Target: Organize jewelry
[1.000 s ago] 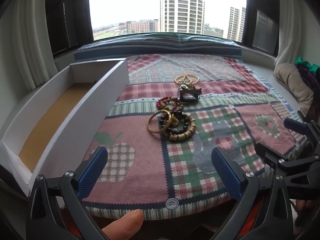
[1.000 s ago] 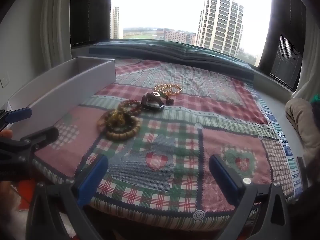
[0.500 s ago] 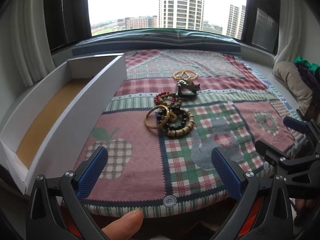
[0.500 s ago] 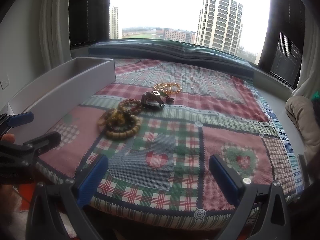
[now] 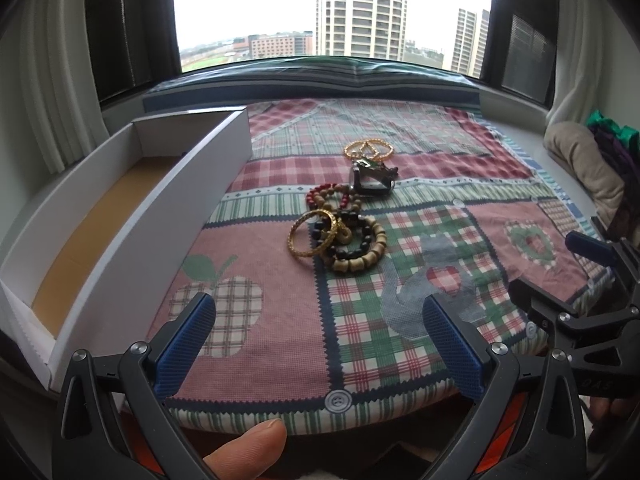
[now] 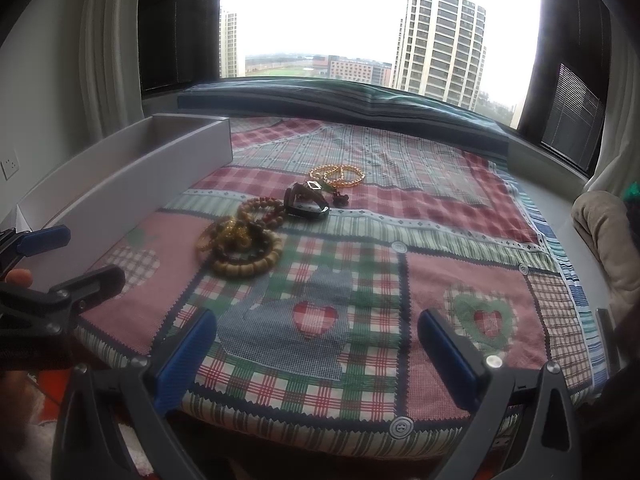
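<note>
Tongs: left tongs (image 5: 320,342) and right tongs (image 6: 316,354) both gape, grasping nothing.
Jewelry: heap (image 5: 340,236) on the patchwork cloth (image 5: 256,320), beside the bare white box (image 5: 132,248).
Change: over the past second the left view has edged forward; sorting not begun.

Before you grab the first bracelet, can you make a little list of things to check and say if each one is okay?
1. Left gripper open and holding nothing: ok.
2. Right gripper open and holding nothing: ok.
3. White box open on top, with room inside: ok, its brown floor looks bare.
4. Gold bangle easy to reach: ok, it sits at the near edge of the pile, on the side facing the box.
5. Bangle free of the others: not ok, it overlaps the bead bracelets.
6. Watch and the far gold bracelets out of the way: ok, they lie behind the pile.
</note>
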`<state>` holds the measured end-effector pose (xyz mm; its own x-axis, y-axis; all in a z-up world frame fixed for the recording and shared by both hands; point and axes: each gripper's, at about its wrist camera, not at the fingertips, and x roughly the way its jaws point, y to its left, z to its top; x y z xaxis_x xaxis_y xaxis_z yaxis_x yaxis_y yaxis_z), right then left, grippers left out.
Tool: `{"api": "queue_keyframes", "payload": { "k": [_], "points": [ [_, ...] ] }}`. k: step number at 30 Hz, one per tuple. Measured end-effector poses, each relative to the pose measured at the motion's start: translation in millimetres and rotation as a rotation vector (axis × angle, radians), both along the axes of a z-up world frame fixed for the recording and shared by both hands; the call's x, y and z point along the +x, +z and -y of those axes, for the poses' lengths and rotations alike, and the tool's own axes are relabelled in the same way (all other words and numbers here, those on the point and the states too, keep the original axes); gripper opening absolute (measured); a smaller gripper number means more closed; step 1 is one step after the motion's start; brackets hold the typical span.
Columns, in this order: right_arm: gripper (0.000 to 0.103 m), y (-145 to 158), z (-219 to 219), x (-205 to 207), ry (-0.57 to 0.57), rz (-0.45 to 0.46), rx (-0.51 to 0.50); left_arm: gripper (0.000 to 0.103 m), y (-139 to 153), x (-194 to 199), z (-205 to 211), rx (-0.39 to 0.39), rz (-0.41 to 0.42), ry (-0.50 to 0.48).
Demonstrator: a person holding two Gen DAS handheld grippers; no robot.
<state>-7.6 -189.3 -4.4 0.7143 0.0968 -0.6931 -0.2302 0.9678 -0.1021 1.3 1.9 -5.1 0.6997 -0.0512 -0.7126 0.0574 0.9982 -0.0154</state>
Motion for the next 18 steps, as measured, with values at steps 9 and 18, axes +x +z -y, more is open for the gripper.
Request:
{"api": "queue_keyframes", "payload": {
  "k": [9,18],
  "points": [
    [0.102,0.0,-0.3,-0.4,0.001,-0.002,0.001,0.103,-1.8,-0.6,0.2,-0.001,-0.003,0.0],
    [0.102,-1.7,-2.0,0.6,0.001,-0.004,0.003,0.103,-2.5,-0.8,0.2,-0.002,-0.003,0.001]
  ]
}}
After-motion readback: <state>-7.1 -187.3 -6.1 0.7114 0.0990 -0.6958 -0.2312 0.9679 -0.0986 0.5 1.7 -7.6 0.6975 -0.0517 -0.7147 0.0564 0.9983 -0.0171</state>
